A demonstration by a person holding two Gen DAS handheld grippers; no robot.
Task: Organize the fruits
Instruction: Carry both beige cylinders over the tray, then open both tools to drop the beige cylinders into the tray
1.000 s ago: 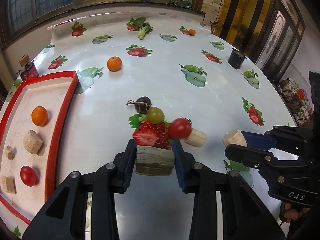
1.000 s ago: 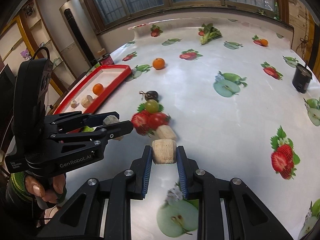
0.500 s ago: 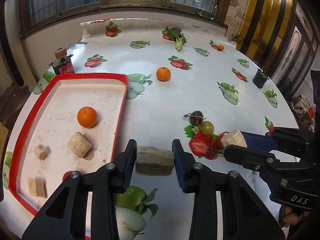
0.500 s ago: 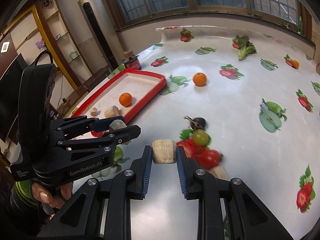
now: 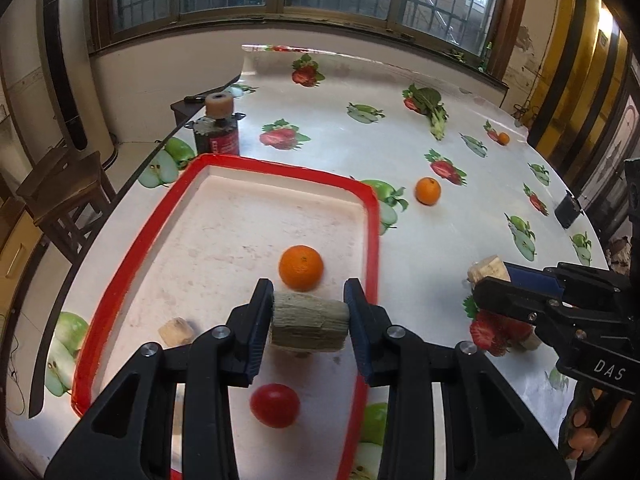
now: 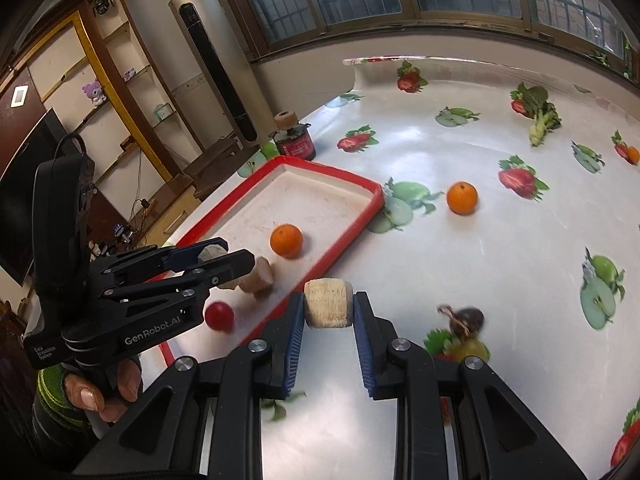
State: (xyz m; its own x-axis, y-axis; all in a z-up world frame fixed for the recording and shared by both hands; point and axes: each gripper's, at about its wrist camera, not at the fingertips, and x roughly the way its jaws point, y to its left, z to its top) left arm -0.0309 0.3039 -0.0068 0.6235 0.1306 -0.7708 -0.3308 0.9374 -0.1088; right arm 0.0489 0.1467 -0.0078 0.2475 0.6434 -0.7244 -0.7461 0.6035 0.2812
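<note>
My left gripper is shut on a tan wooden block and holds it above the red-rimmed tray. The tray holds an orange, a red tomato and a small wood piece. My right gripper is shut on a round wooden piece, just right of the tray's rim. It also shows in the left wrist view. A second orange, a dark fruit and a green grape lie on the table.
A dark red can with a roll on top stands behind the tray. A leafy vegetable and a small orange lie far back. A black cup stands at the right edge. A chair stands off the table's left edge.
Both grippers have moved left with their wooden pieces. The left one now hangs over the tray; the right one has reached the tray's right rim. The fruit cluster is now off to the right.
</note>
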